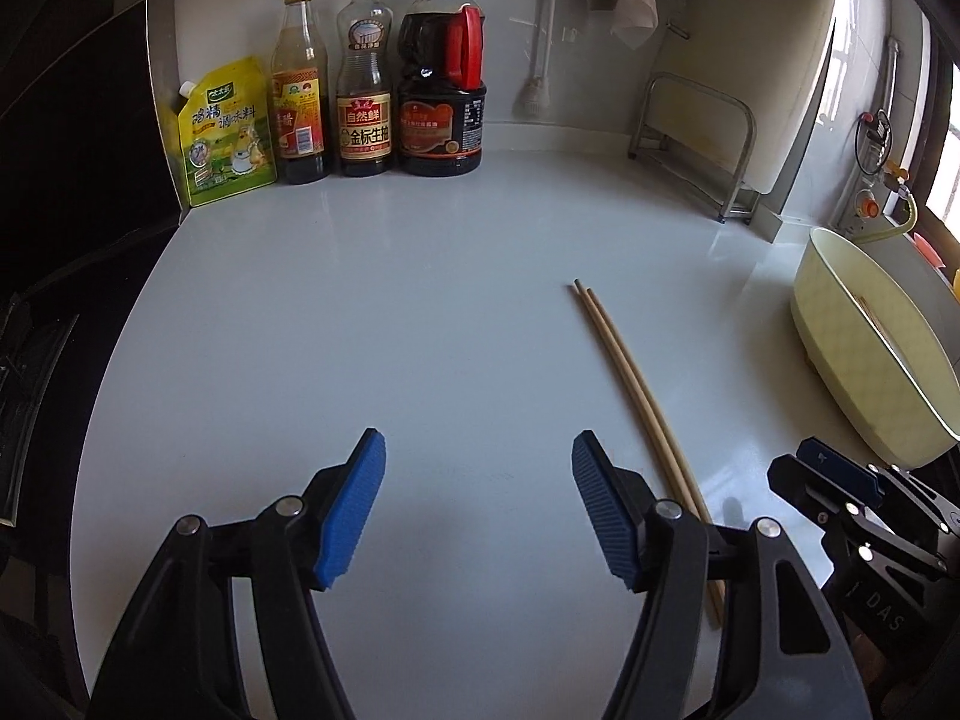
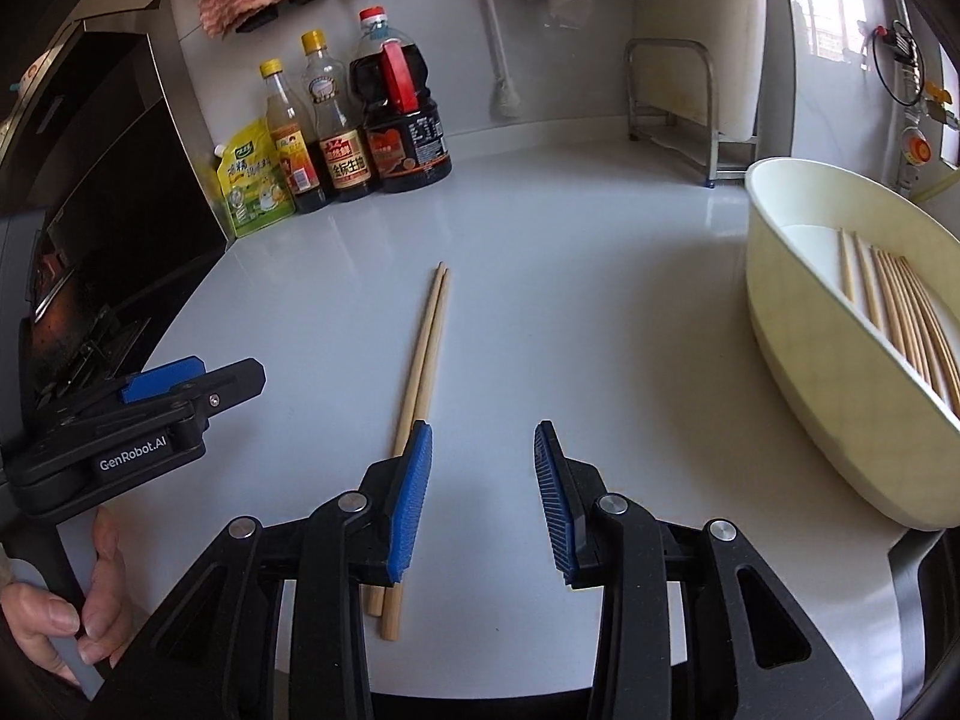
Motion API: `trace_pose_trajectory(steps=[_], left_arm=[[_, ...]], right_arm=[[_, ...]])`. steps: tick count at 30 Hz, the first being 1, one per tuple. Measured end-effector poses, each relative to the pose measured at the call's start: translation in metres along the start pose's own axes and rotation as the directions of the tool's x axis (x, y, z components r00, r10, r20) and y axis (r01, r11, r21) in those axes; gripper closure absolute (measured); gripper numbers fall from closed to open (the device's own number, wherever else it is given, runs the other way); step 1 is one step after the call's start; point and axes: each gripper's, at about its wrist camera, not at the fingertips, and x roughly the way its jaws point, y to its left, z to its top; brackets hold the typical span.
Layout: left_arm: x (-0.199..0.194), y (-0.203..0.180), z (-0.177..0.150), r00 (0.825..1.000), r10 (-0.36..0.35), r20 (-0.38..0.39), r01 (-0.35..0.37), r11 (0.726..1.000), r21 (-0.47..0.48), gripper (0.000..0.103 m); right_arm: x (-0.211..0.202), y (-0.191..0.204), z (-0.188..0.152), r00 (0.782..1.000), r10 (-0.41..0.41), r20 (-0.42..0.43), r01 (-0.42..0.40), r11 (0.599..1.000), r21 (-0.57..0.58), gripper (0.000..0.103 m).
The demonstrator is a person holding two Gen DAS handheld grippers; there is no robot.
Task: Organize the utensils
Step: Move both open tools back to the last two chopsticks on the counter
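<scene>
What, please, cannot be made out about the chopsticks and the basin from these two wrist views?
- Pair of chopsticks: near ends pass under the right gripper's finger in the right wrist view, and under the left gripper's in the left.
- Cream basin: cut off by the frame edge in both views.
- Chopsticks in the basin: overlapping, not countable; the left view shows barely any.

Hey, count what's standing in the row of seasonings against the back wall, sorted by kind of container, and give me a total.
Yellow-capped bottles: 2
Red-capped jug: 1
Yellow pouch: 1
Total: 4
</scene>
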Motion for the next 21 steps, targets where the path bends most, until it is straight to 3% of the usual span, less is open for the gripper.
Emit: trace_pose_trajectory(steps=[10,21], left_arm=[[0.008,0.009,-0.006,1.0,0.006,-0.017,-0.006,1.0,-0.016,0.037],[0.012,0.01,-0.01,0.999,0.012,-0.033,-0.012,1.0,-0.022,0.037]], right_arm=[[0.03,0.02,-0.006,0.996,-0.064,-0.066,0.058,0.995,-0.087,0.069],[0.037,0.034,-0.009,0.994,-0.08,-0.077,0.068,0.987,-0.147,0.069]])
